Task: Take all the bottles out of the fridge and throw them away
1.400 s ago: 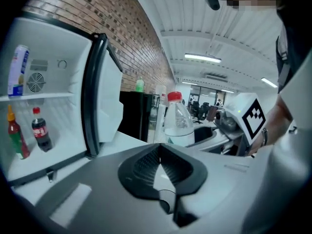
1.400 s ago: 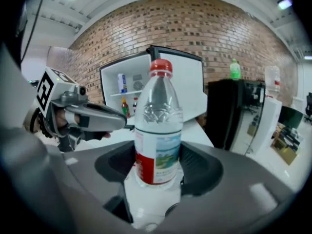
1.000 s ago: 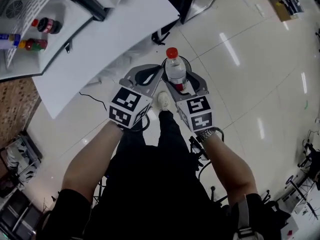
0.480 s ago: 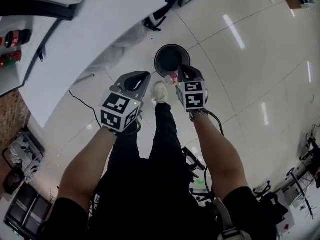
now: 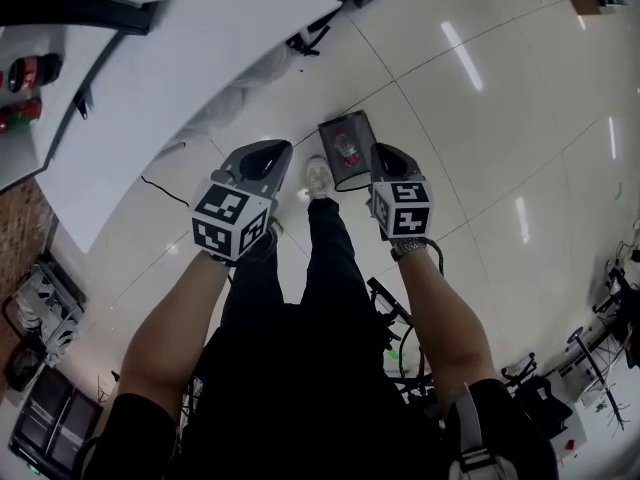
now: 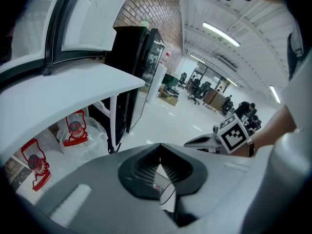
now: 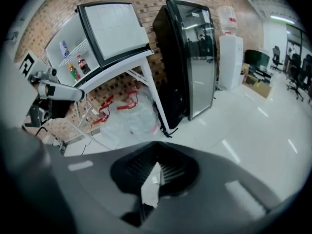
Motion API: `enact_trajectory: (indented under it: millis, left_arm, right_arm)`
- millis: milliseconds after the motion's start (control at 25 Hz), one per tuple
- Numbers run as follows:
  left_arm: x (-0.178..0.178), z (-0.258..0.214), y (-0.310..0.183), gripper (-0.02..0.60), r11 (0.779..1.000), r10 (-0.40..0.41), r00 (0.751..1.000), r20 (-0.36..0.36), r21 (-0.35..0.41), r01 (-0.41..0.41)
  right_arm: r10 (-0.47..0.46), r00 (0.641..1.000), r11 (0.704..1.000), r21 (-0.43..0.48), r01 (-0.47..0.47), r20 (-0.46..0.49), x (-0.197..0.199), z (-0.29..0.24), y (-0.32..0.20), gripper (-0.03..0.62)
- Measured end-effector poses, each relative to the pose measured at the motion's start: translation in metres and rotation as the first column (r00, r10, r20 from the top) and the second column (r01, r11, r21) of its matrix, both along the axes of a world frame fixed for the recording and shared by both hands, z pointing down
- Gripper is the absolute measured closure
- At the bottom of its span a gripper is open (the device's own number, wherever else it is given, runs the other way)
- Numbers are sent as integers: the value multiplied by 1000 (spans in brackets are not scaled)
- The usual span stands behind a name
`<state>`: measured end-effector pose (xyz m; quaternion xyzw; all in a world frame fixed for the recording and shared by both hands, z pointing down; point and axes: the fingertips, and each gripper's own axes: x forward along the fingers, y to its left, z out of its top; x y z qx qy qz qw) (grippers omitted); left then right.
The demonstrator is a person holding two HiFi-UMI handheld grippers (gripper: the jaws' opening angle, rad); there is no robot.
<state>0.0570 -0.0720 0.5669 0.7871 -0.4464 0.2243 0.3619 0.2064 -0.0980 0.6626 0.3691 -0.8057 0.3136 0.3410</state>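
Note:
In the head view a dark waste bin (image 5: 328, 133) stands on the floor just ahead of both grippers. A clear bottle with a red cap and label (image 5: 347, 150) lies inside it. My right gripper (image 5: 385, 158) hangs just right of the bin, shut and empty. My left gripper (image 5: 268, 160) is left of the bin, also shut with nothing in it. The open fridge (image 7: 105, 33) still holds bottles on its shelves: a cola bottle (image 7: 82, 64) and a red and green one (image 7: 73, 72). These show at the head view's far left as the cola bottle (image 5: 35, 68).
The fridge's white door (image 5: 180, 68) swings out above the floor on the left. A tall black cabinet (image 7: 190, 57) and a water dispenser (image 7: 229, 43) stand to the right of the fridge. Plastic bags with red print (image 6: 73, 130) lie under the fridge. My own legs and shoe (image 5: 318, 176) are below.
The bottle that the right gripper held over the bin a second ago has dropped into the bin. The right jaws have shut empty and both grippers sit slightly lower and apart.

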Motion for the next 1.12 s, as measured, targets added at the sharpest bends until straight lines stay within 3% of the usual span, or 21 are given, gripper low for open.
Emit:
enact_trajectory:
  millis: [280,480,680,880,1000,1120]
  left_arm:
    - [-6,-19,7,578,998,22,1000,-15,53,-21]
    - [6,-24,25,578,995,83,996,-24,53,-82]
    - [22,-23,42,578,980,185,982,-46,84,-181]
    - [32,-37,64,578,947,301,952,-52,132,-292]
    - [33,-42,82,578,932,346,936,-62,140,-336]
    - [31,-29,88,578,920,378,924,-57,137,-368]
  right_arm:
    - [56,998,998,10,-56,-11,16,-20,4,592]
    - [111,994,994,-13,-111,-11,33,-29,23,500]
    - [201,979,980,-6,-201,-19,49,-31,58,469]
    - [343,939,939,-7,-343,-23,77,-46,109,433]
    - [426,905,901,-79,-426,-21,88,-35,155,389]
    - [492,870,855,-174,-489,-29,95,10,185,365]
